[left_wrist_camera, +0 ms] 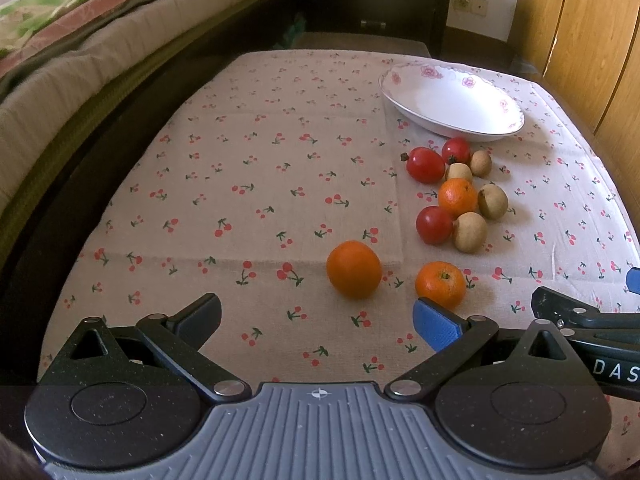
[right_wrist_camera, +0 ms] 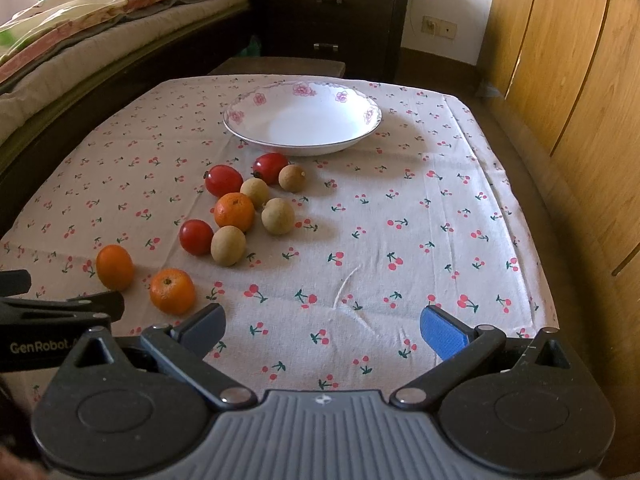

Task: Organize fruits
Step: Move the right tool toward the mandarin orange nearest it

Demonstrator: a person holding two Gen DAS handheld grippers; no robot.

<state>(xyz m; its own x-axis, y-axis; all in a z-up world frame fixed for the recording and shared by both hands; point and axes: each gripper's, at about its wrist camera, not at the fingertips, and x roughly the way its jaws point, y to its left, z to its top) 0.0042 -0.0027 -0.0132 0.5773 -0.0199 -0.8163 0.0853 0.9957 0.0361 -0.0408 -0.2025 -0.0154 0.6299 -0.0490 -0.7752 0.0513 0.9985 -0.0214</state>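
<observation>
A white flowered bowl [left_wrist_camera: 452, 100] [right_wrist_camera: 302, 120] stands empty at the far side of the table. In front of it lies a cluster of fruit: three red tomatoes [left_wrist_camera: 425, 165] [right_wrist_camera: 223, 180], several tan longans [left_wrist_camera: 469, 231] [right_wrist_camera: 228, 245] and an orange [left_wrist_camera: 457, 197] [right_wrist_camera: 234, 211]. Two more oranges lie nearer: one [left_wrist_camera: 353, 269] [right_wrist_camera: 115, 267] just ahead of my left gripper [left_wrist_camera: 318, 318], another [left_wrist_camera: 440, 284] [right_wrist_camera: 172, 291] by its right finger. My left gripper is open and empty. My right gripper [right_wrist_camera: 322, 330] is open and empty over bare cloth, right of the fruit.
The table is covered by a cherry-print cloth [left_wrist_camera: 260, 200] [right_wrist_camera: 400, 240]. A bed [left_wrist_camera: 80, 40] runs along the left, a dark drawer chest [right_wrist_camera: 332, 12] stands behind, wooden wardrobe doors [right_wrist_camera: 560, 80] on the right. The other gripper shows at each view's edge [left_wrist_camera: 580, 316] [right_wrist_camera: 60, 308].
</observation>
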